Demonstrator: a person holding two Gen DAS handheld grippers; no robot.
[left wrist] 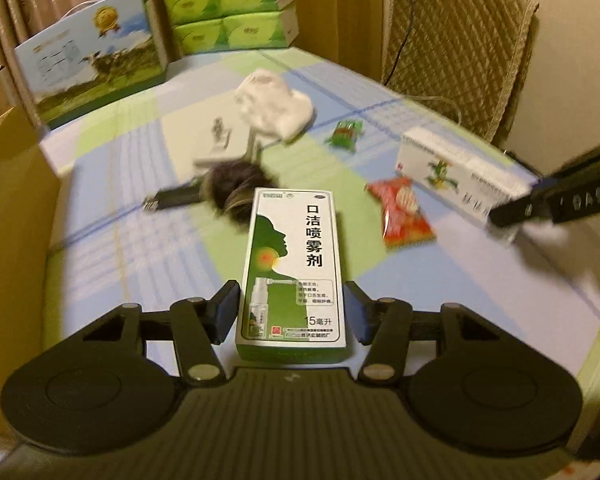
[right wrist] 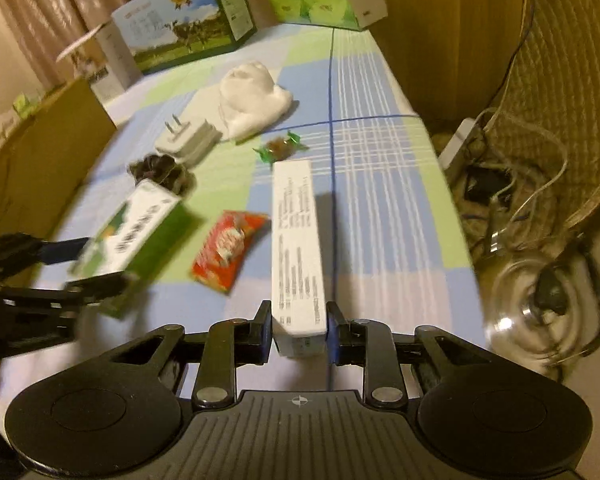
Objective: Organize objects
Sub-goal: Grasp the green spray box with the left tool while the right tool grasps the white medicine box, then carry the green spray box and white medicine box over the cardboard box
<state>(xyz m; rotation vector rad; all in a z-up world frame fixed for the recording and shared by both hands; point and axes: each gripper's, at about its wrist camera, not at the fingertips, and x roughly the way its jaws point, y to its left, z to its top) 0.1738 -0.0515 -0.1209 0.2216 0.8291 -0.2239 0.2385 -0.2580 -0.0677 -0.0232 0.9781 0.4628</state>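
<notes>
Two medicine cartons are counted on the checked blue, green and white tablecloth point(left wrist: 140, 248) of the table. One, a green-and-white throat-spray carton point(left wrist: 292, 272), is bracketed by the left tongs point(left wrist: 292, 312); the pads are seen just beside its long sides with a narrow gap on each, so a firm hold cannot be told. The other, a long white cardboard carton with small print point(right wrist: 298, 256), is pinched at its near end between the pads of the right tongs point(right wrist: 299, 330), which are drawn in against both sides. Two wrapped sweets are noted: one red snack packet point(right wrist: 228, 250) lying between the two cartons, and one green-wrapped candy point(right wrist: 280, 148) just beyond the far end of the white carton. One white plug adapter with two prongs point(right wrist: 186, 140), one dark fluffy hair tie point(right wrist: 160, 172) near it, one crumpled white cloth point(right wrist: 252, 96) and one black flat stick-shaped item point(left wrist: 172, 200) are also recorded. At the far edge, one blue-and-green milk gift box point(left wrist: 88, 64) and a stack of green tissue packs point(left wrist: 224, 4) are seen.
</notes>
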